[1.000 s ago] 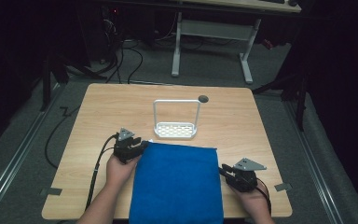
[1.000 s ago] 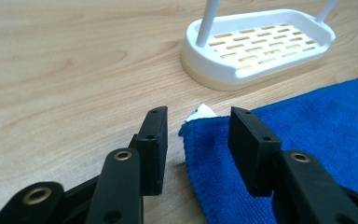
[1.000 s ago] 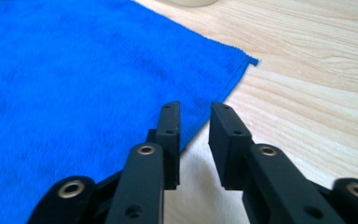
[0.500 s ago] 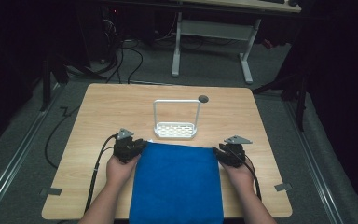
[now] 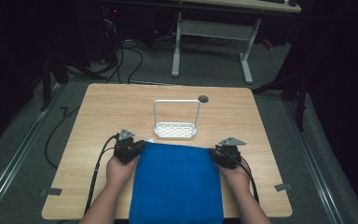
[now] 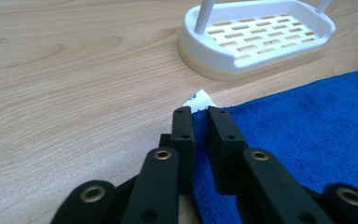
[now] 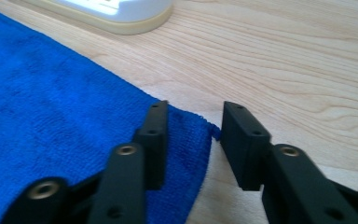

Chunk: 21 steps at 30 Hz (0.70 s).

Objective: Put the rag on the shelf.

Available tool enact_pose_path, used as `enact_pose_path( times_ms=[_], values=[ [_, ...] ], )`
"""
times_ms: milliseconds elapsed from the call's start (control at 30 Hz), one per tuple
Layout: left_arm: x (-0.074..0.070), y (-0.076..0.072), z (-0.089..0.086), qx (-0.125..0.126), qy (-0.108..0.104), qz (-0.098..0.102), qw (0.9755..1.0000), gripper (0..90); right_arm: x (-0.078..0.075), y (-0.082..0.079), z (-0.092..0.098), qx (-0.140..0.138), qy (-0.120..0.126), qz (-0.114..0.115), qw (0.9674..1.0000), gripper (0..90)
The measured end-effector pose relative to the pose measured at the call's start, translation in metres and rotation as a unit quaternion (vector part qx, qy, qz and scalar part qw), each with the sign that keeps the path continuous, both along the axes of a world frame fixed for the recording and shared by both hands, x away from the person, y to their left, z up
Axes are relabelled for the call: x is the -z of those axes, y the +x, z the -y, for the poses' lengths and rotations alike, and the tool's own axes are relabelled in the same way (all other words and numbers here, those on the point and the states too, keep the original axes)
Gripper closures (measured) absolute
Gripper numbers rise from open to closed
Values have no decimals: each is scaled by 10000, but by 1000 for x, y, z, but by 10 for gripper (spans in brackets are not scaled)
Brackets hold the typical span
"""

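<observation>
A blue towel lies flat on the near half of the wooden table. My left gripper sits at its far left corner. In the left gripper view the jaws have just closed, pinching the towel's edge beside a small white tag. At the far right corner is my right gripper. In the right gripper view its jaws stand apart, having just narrowed. They straddle the corner of the towel, one jaw over the cloth and one over bare wood.
A white slotted dish with a wire handle stands just beyond the towel's far edge, close in front of both grippers. A dark round hole lies behind it. A cable trails from each gripper toward the table's near edge.
My right hand has moved from the towel's right side forward and inward to its far right corner. The left hand has stayed at the far left corner.
</observation>
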<state>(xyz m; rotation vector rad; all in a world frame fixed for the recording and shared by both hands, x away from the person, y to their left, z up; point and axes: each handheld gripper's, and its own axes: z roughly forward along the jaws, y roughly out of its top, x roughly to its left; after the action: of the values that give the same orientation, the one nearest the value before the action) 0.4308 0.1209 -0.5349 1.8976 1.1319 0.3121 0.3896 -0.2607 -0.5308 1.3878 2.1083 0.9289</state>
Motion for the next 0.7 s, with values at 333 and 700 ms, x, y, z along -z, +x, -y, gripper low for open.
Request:
enact_pose_path(
  times_ms=[333,700],
  values=[
    [-1,-3,2,56,102,128,9999,870,0,-1,-4,-194,55,-27,9998,878],
    [-7,-19,-1,178,9,871,9960,873,-18,-19,6,-128,487,725,9961,882]
  ],
)
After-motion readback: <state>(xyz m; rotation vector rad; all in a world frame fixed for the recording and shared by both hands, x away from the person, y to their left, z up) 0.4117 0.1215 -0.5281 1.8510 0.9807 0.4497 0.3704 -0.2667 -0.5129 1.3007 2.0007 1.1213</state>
